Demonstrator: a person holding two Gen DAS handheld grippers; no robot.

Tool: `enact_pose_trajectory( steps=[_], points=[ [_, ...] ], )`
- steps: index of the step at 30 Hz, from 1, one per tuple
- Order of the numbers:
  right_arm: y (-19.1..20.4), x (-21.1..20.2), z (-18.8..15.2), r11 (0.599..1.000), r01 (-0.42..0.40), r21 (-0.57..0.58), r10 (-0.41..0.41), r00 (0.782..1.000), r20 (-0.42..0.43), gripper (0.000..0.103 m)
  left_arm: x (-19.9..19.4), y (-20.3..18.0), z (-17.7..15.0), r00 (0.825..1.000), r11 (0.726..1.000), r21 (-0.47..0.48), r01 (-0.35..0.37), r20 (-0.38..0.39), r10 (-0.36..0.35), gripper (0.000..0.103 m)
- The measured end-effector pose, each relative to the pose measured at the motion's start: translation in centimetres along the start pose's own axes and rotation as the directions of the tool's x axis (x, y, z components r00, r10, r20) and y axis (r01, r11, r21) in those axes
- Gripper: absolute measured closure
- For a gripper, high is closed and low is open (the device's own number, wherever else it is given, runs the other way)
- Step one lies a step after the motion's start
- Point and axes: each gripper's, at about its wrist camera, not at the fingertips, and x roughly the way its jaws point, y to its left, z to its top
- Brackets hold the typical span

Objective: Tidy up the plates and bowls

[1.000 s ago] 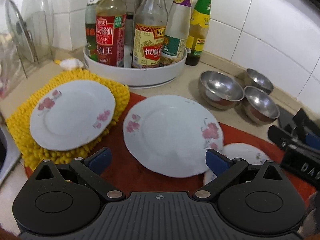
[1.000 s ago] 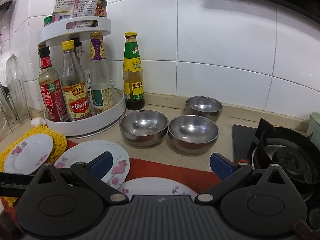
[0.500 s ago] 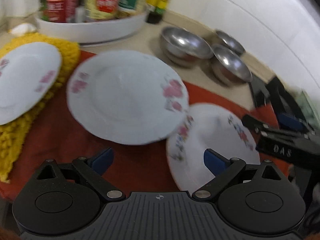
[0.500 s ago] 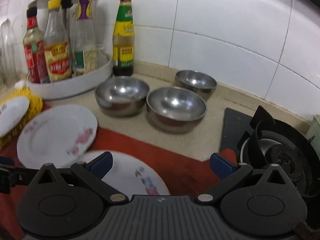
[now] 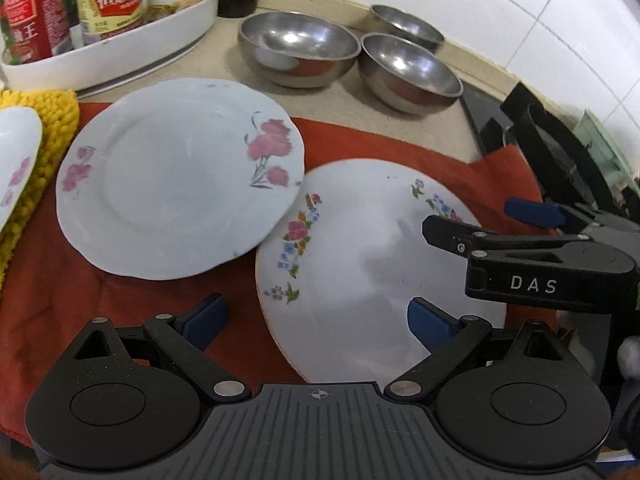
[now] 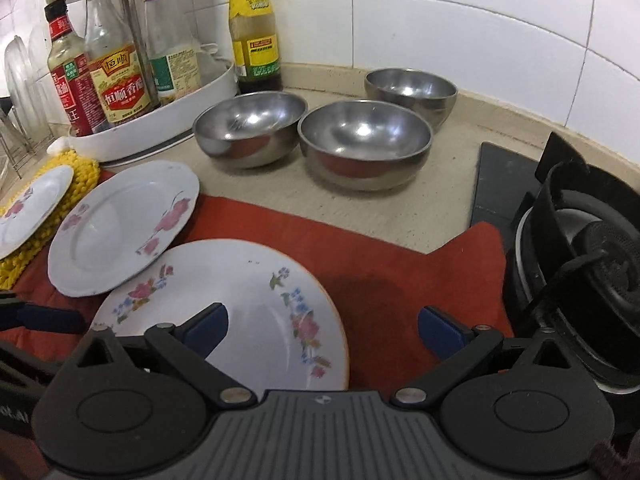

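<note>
Glazed ceramic: multicoloured-flower plate lies on red cloth, its rim tucked under pink-flower plate. Judged stiff, slick, chippable; take by the free near rim. Left gripper and right gripper both hover spread wide, holding nothing. Three steel bowls sit behind on beige counter, probably light, nestable. White tiled wall, stove at right.

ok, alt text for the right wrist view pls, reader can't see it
The open right gripper hovers over a multicolour-flowered plate on a red cloth, holding nothing. A pink-flowered plate overlaps its left rim. Behind stand three steel bowls, a white tray of sauce bottles at left and a gas burner at right.
</note>
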Motion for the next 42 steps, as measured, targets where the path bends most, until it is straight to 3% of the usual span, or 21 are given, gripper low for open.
enact_pose_trajectory(
  steps=[8, 11, 16, 22, 26, 34, 42],
  points=[
    [-0.2, -0.5, -0.2, 0.999, -0.035, 0.014, 0.036, 0.999, -0.022, 0.014, 0.2, -1.8, -0.1, 0.999, 0.996, 0.074, 0.041, -0.010, -0.040, 0.003],
    [-0.3, -0.7, -0.2, 0.984, -0.165, 0.066, 0.169, 0.983, -0.069, 0.021, 0.3, -2.1, -0.1, 0.999, 0.995, 0.092, 0.034, -0.015, -0.033, 0.001],
    [-0.6, -0.5, -0.8, 0.977, -0.180, 0.118, 0.191, 0.977, -0.089, 0.022, 0.2, -2.4, -0.2, 0.998, 0.992, 0.107, 0.061, -0.026, -0.058, 0.002],
    [-1.5, -1.5, -1.0, 0.972, -0.162, 0.168, 0.182, 0.977, -0.110, 0.022, -0.9, -4.0, -0.5, 0.998, 0.976, 0.208, 0.062, 0.014, -0.067, 0.002],
    [-1.9, -2.0, -1.4, 0.976, -0.166, 0.143, 0.184, 0.975, -0.122, 0.025, 0.0, -2.6, -0.1, 0.997, 0.989, 0.133, 0.070, -0.024, -0.068, 0.007],
    [-1.5, -2.5, -0.4, 0.985, -0.148, 0.083, 0.154, 0.986, -0.066, 0.025, -1.4, 0.1, 0.0, 0.999, 1.000, 0.014, 0.016, 0.029, -0.017, 0.005],
    [-0.4, -2.0, 1.6, 0.984, -0.174, 0.025, 0.175, 0.984, -0.035, 0.024, -3.9, 6.2, -0.1, 0.995, 0.980, -0.194, -0.045, 0.077, 0.061, 0.003]
  ],
)
